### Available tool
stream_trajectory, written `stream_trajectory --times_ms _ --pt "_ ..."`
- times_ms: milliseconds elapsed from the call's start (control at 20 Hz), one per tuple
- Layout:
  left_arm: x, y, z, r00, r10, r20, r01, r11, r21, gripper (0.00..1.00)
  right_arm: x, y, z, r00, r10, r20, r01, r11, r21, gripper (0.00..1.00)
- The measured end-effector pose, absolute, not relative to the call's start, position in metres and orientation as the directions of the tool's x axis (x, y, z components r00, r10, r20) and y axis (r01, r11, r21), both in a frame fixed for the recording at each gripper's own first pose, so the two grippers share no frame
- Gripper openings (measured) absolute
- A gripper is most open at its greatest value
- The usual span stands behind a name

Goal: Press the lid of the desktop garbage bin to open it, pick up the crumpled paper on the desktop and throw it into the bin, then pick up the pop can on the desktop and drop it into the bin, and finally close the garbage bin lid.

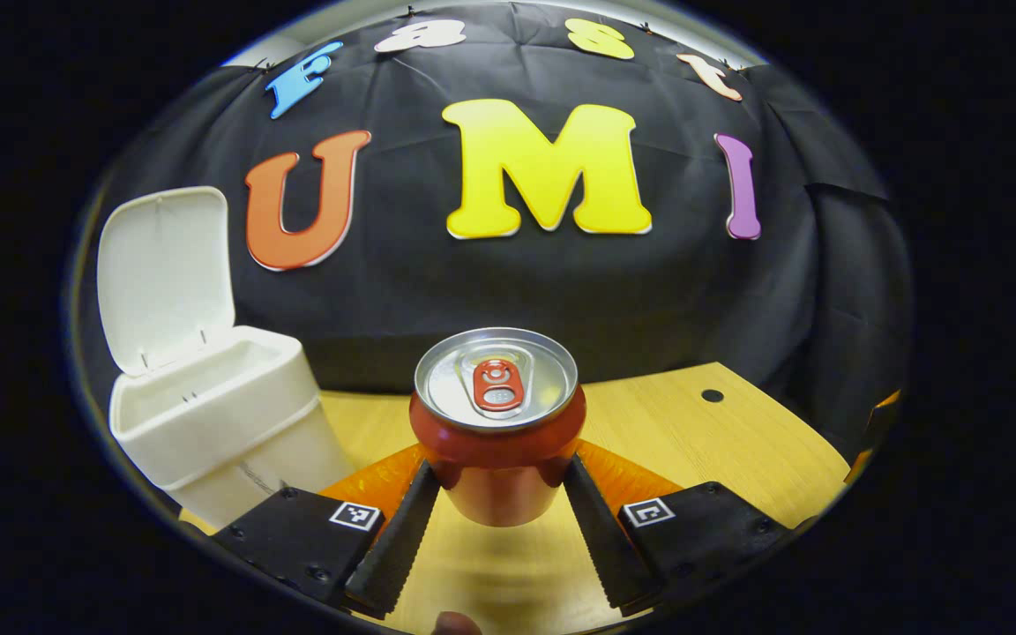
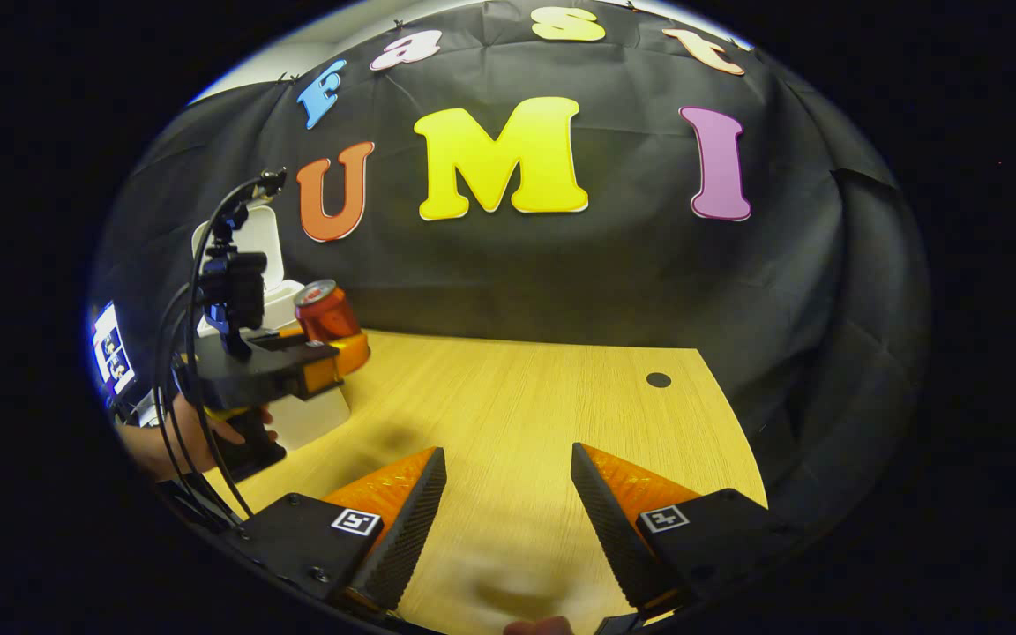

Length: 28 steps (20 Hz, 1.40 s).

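Right up close in the left gripper view, the left gripper [image 1: 497,481] is clamping the can [image 1: 497,423], one finger pressing on each side of it. The can is sitting upright between the fingers, lifted clear of the table [image 1: 737,441], its tab facing up. Off to the side the bin [image 1: 208,414] is standing on the table with its lid [image 1: 164,273] swung up and open. I cannot tell what is lying inside it.

Over in the right gripper view, the right gripper [image 2: 508,494] is hovering over bare table [image 2: 543,397], its fingers spread wide and holding nothing. Farther off, the left gripper [image 2: 336,348] is showing with a hand [image 2: 199,432] gripping its handle. It is carrying the can [image 2: 325,310] just in front of the bin [image 2: 283,304], whose lid [image 2: 261,238] is standing up behind it. Cables [image 2: 177,353] are looping down from the camera mount.
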<state>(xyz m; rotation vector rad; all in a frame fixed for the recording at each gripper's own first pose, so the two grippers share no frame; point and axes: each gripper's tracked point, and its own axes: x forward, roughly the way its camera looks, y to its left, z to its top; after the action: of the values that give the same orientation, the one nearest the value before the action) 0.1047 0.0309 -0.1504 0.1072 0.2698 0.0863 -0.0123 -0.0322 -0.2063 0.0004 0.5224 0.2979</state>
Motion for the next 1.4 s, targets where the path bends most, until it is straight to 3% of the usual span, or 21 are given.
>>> stream_trajectory --times_ms 400,650,1000,1400 --pt "0.098 0.150 -0.078 0.940 0.304 -0.156 -0.286 0.950 0.126 0.84 -0.003 -0.015 -0.182 0.841 0.301 -0.450 -0.281 0.953 0.113 0.90" --pt "0.083 0.220 -0.089 0.882 0.427 -0.198 -0.407 0.904 0.133 0.84 0.000 0.009 -0.178 0.833 0.327 -0.447 -0.308 0.944 0.118 0.91" --pt "0.071 0.248 -0.117 0.839 0.476 -0.264 -0.464 0.879 0.111 0.87 -0.007 0.031 -0.178 0.820 0.356 -0.448 -0.359 0.930 0.082 0.91" --pt "0.072 0.234 -0.082 0.839 0.508 -0.196 -0.496 0.861 0.109 0.94 -0.007 0.027 -0.173 0.822 0.360 -0.440 -0.355 0.930 0.098 0.90"
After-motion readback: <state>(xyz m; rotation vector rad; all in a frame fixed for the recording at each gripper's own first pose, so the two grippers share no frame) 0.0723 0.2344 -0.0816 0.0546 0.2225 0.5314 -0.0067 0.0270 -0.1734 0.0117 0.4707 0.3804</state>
